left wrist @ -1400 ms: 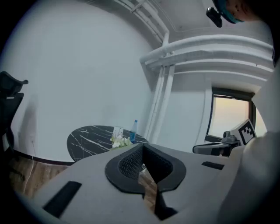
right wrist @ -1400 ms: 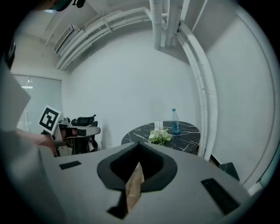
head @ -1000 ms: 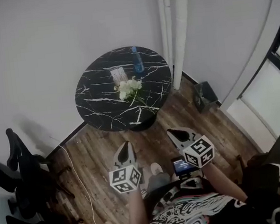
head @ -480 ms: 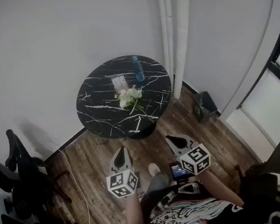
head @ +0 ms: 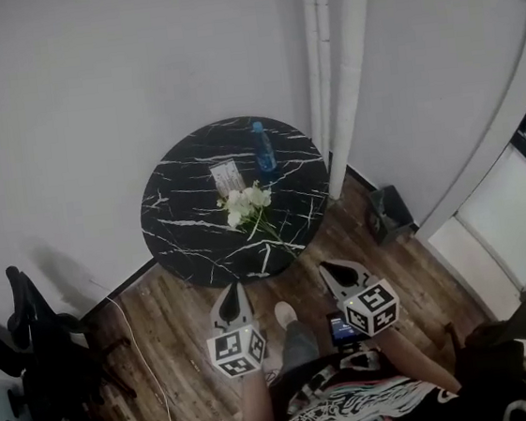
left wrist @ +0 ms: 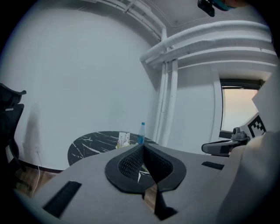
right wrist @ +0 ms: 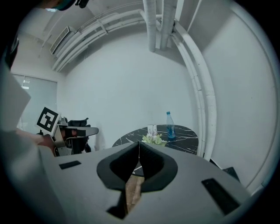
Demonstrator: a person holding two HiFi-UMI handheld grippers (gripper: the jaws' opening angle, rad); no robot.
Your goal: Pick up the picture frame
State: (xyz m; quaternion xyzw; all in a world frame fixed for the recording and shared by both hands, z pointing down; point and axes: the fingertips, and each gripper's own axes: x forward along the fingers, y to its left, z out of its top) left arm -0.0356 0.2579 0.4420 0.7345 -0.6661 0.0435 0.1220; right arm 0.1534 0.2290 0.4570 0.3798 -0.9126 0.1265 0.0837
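Observation:
A small picture frame (head: 226,175) stands on the round black marble table (head: 180,224), toward its far side; it also shows as a pale upright frame (left wrist: 124,138) in the left gripper view and as the frame (right wrist: 152,130) in the right gripper view. My left gripper (head: 232,293) and right gripper (head: 330,270) hover over the wooden floor short of the table's near edge, both shut with nothing between their jaws. Each points toward the table, well apart from the frame.
A bunch of white flowers (head: 246,200) lies mid-table and a blue bottle (head: 263,145) stands near the far edge. White pipes (head: 334,74) run down the wall to the table's right. Black office chairs (head: 35,363) stand at left. A dark bin (head: 390,211) sits at right.
The table has slid down in the head view as both grippers came closer to it. Both stay shut.

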